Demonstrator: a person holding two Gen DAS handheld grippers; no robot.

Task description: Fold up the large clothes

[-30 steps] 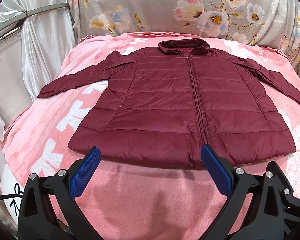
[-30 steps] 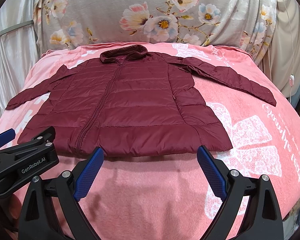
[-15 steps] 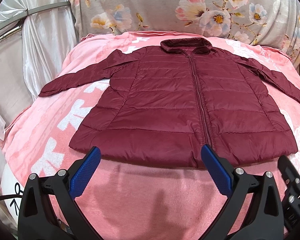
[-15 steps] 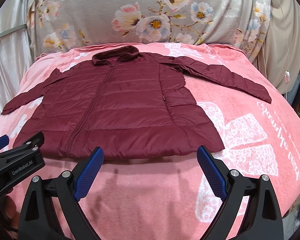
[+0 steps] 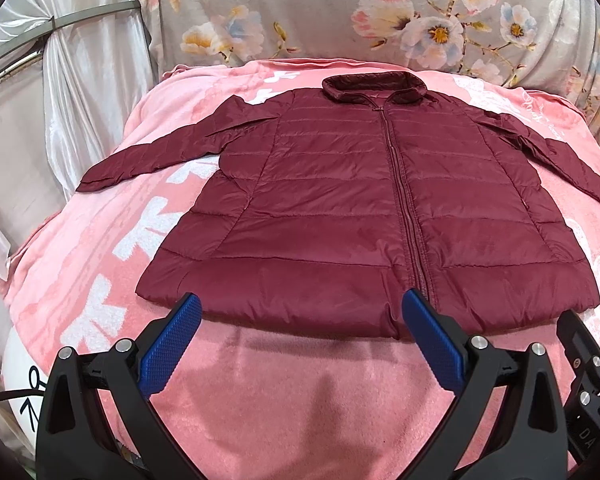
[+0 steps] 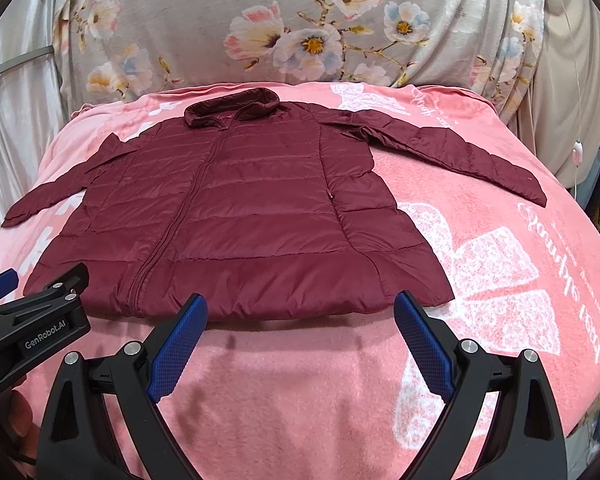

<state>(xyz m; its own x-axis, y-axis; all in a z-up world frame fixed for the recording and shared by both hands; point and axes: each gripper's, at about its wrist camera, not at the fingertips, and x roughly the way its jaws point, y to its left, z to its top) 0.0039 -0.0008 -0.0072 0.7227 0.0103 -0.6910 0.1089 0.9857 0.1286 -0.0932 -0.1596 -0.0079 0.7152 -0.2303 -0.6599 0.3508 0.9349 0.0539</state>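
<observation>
Pink blanket [image 5: 260,380] carries the maroon jacket [image 5: 340,220] spread flat, zipped; its right cuff is cut off in the left view. Left tool [image 5: 300,344] and right tool [image 6: 300,340] both spread, empty, near the hem.

Surface: a bed [image 5: 300,392] under my cameras, covered edge to edge by a pink blanket [image 6: 500,184] with white printed figures and lettering (the script runs along my right side).
On it: one dark red quilted jacket [image 5: 340,216], lying flat, front up, zipped, collar toward the far edge.
Sleeves: both spread outward on the blanket, one to each side.
Hem: along the near side, bare pink blanket in front of it.
</observation>
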